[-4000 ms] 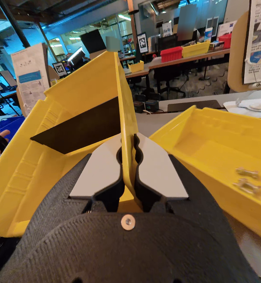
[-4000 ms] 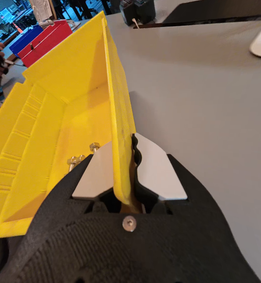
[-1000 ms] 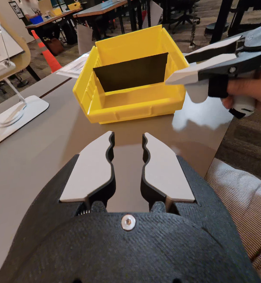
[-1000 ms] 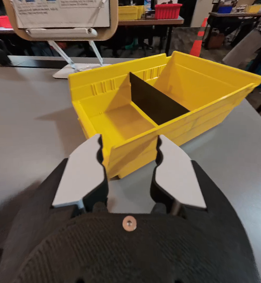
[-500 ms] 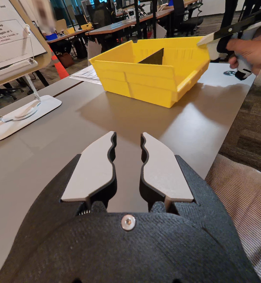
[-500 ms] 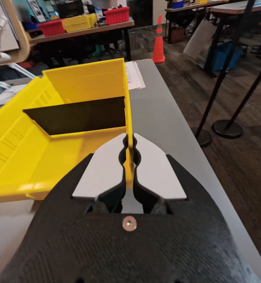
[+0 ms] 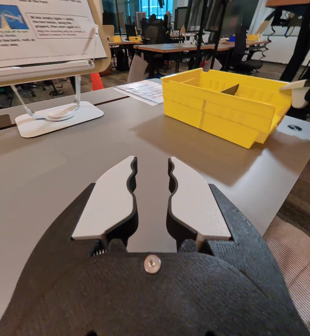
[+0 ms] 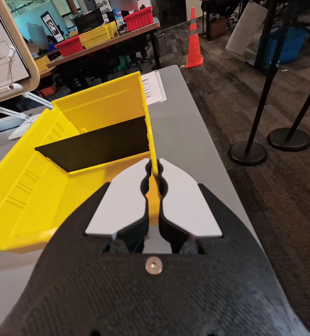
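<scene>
A yellow plastic bin (image 8: 41, 190) with a black divider (image 8: 96, 143) across its middle rests on the grey table (image 8: 177, 131). My right gripper (image 8: 154, 161) is shut on the bin's right side wall, near its front corner. The bin also shows in the left wrist view (image 7: 219, 109) at the table's far right, with the right gripper's fingers (image 7: 294, 85) at its rim. My left gripper (image 7: 152, 160) is open and empty, low over the bare table, well short of the bin.
A white stand (image 7: 59, 116) holding a printed board (image 7: 41, 31) is at the left. Printed sheets (image 7: 143, 91) lie behind the bin. An orange cone (image 8: 194, 40), black stanchion bases (image 8: 248, 152) and tables with red and yellow bins (image 8: 96, 36) are beyond. The table's right edge is close. One gripper's finger ends stand about 45 cm off the other's.
My right gripper closed on the bin's side wall and the bin has been swung and dragged toward the table's right. My left gripper drew back and turned left, still open.
</scene>
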Action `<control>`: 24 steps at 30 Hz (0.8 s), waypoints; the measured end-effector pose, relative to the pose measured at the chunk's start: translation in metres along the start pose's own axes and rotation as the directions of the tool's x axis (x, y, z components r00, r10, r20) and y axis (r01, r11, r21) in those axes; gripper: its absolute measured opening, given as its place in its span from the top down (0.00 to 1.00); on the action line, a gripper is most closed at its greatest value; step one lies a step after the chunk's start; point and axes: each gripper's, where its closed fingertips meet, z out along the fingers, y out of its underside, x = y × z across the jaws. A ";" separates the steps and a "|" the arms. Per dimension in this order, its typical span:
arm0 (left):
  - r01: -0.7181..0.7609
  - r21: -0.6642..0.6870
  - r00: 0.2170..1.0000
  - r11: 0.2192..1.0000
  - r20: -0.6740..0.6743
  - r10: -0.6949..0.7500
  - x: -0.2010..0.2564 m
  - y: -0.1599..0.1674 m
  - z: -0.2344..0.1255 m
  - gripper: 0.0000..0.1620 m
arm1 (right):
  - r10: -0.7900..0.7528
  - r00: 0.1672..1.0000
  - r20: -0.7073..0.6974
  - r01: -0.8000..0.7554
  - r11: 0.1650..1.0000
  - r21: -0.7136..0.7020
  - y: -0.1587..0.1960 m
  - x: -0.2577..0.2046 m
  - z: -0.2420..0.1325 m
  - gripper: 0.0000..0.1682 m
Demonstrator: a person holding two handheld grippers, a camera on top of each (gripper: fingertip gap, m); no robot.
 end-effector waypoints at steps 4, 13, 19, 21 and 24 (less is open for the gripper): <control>0.006 0.037 0.997 0.999 0.080 -0.009 -0.024 -0.011 -0.011 0.77 | 0.065 0.997 -0.032 -0.062 0.995 0.083 -0.015 0.007 -0.010 0.83; -0.189 0.065 0.816 0.980 0.565 0.119 -0.129 -0.043 -0.089 0.45 | -0.188 0.975 0.120 0.120 0.895 0.430 -0.074 -0.118 -0.056 0.82; -0.327 -0.036 0.518 0.944 0.829 0.211 -0.205 -0.044 -0.176 0.40 | -0.198 0.837 0.510 -0.002 0.931 0.366 -0.028 -0.276 -0.045 0.84; -0.259 -0.061 0.493 0.964 0.850 0.186 -0.232 -0.027 -0.191 0.40 | -0.156 0.779 0.607 -0.006 0.967 0.257 0.002 -0.309 -0.035 0.84; -0.123 -0.123 0.519 0.985 0.838 0.170 -0.261 0.013 -0.197 0.47 | -0.161 0.699 0.697 0.061 0.984 0.165 0.029 -0.336 -0.032 0.82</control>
